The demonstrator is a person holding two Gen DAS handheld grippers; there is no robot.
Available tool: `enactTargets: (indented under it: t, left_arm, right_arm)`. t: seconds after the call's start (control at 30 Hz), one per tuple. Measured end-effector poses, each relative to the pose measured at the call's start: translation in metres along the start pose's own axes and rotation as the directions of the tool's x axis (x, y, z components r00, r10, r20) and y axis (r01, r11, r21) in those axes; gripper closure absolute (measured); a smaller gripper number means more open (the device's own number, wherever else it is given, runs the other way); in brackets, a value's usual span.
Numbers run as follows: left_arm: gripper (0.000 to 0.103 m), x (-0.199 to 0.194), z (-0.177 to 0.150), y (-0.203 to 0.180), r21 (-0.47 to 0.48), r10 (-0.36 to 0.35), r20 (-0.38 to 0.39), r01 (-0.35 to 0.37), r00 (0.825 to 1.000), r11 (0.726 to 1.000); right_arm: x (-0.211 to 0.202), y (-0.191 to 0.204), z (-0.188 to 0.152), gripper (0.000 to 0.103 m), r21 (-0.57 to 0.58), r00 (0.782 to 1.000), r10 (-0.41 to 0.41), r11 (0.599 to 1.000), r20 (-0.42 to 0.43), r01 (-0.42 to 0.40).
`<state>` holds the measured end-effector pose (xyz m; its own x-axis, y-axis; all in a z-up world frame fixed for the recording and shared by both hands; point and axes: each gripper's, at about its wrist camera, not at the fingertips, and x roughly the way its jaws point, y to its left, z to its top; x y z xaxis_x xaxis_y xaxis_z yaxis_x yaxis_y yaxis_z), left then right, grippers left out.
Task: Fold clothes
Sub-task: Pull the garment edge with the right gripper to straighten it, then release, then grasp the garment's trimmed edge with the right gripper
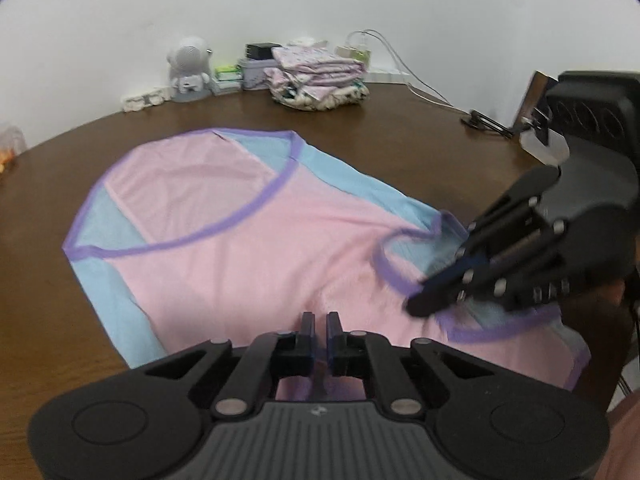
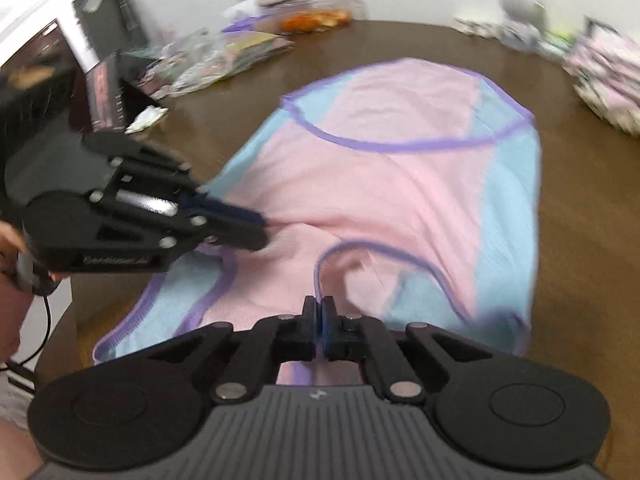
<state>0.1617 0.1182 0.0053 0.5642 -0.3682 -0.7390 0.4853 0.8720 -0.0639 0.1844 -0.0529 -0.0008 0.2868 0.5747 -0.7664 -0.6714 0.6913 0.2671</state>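
Note:
A pink garment [image 1: 240, 248] with light blue side panels and purple trim lies spread on the round brown table [image 1: 400, 140]. My left gripper [image 1: 320, 322] is shut on a pinch of pink cloth at the near edge, and creases run toward its fingers. In the right wrist view, the left gripper [image 2: 262, 232] comes in from the left onto the garment [image 2: 400, 184]. My right gripper [image 2: 319, 308] is shut on the purple-trimmed edge of a near opening. From the left wrist view, the right gripper [image 1: 416, 300] comes in from the right, tips at that trim.
A stack of folded patterned clothes [image 1: 320, 76], a white toy figure [image 1: 188, 68] and small boxes line the far wall. Cables [image 1: 420, 84] run to a black stand [image 1: 486, 122] at the right. Plastic bags [image 2: 224, 56] and a dark box [image 2: 108, 12] sit on the left.

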Motion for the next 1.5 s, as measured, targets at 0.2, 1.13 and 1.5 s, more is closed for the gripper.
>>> enactTargets:
  t: [0.2, 1.13, 1.5]
  left_arm:
    - [0.092, 0.001, -0.009, -0.011, -0.004, 0.025, 0.015, -0.025, 1.000, 1.000]
    - [0.004, -0.151, -0.126, 0.040, -0.493, 0.265, 0.163, -0.154, 0.950, 0.856]
    - [0.004, -0.142, -0.123, 0.043, -0.509, 0.229, 0.169, -0.114, 0.959, 0.853]
  right_arm:
    - [-0.011, -0.002, -0.011, 0.090, 0.041, 0.999, -0.024, 0.999, 0.029, 0.023]
    - [-0.026, 0.194, -0.085, 0.061, -0.327, 0.998, -0.034, 0.944, 0.052, 0.049]
    - [-0.012, 0.205, -0.090, 0.077, -0.333, 0.991, -0.128, 0.933, 0.043, 0.135]
